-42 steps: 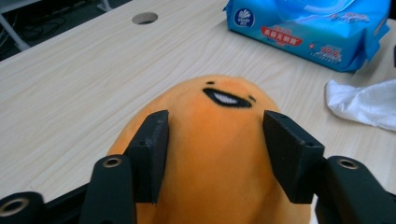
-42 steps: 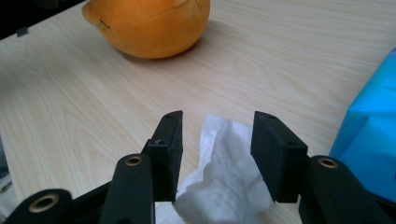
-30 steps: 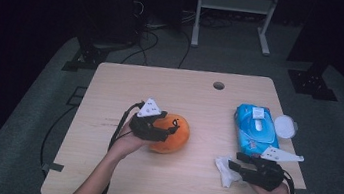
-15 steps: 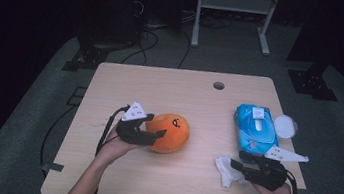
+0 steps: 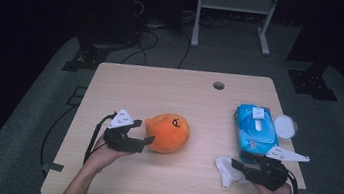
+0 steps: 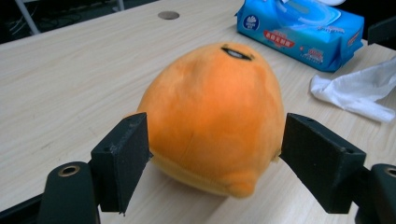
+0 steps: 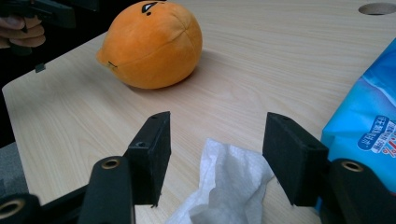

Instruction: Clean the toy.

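Orange plush toy [image 5: 168,133] lower centre of high view, resting on bench [image 5: 175,92], released. Left hand-held gripper [image 5: 143,137] open, jaws just widened, flanking toy; shifted left since earlier frame. Right hand-held gripper [image 5: 237,166] open, jaws just widened over white tissue [image 5: 227,170], not pinching.

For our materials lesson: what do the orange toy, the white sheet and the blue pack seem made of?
Orange toy: soft plush fabric, matte and fuzzy, with stitched seams. White sheet: thin tissue or wet wipe, crumpled, faintly textured. Blue pack: probably glossy plastic film, printed, with a lid.
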Motion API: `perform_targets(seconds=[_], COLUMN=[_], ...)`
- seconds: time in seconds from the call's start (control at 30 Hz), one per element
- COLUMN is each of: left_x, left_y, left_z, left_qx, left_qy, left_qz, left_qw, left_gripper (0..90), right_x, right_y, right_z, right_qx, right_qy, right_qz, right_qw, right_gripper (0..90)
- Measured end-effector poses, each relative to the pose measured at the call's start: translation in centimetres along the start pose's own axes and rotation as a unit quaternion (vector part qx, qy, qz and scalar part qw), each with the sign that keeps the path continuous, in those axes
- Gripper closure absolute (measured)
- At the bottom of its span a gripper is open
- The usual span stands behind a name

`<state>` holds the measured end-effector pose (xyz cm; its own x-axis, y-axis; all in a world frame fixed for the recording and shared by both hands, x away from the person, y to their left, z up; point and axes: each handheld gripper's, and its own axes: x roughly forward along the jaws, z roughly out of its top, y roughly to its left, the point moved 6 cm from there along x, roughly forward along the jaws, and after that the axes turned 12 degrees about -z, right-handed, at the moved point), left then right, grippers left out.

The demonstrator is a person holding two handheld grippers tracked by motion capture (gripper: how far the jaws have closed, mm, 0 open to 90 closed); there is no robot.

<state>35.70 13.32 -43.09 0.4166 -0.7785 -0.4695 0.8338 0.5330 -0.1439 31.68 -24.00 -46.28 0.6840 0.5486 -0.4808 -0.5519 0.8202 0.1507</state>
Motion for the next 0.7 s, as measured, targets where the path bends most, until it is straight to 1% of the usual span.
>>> perform_targets(seconds=[0.37, 0.63, 0.7], left_x=[-0.9, -1.5, -1.7], left_y=[0.3, 0.3, 0.3], left_z=[-2.4, -4.0, -4.3], left_qx=[-0.017, -0.034, -0.035], left_qy=[0.013, 0.008, 0.009], left_qz=[0.009, 0.013, 0.014], left_qw=[0.9997, 0.9993, 0.9993], left_gripper=[21.4, 20.4, 20.3], right_x=[-0.1, -0.1, -0.1], right_y=[-0.3, -0.3, -0.4], right_z=[-0.1, -0.2, -0.3], right_qx=[0.003, 0.004, 0.004], right_qy=[0.001, 0.003, 0.003], right_qz=[-0.003, -0.006, -0.006], right_qw=[1.0, 1.0, 1.0], right_gripper=[39.3, 38.2, 38.0])
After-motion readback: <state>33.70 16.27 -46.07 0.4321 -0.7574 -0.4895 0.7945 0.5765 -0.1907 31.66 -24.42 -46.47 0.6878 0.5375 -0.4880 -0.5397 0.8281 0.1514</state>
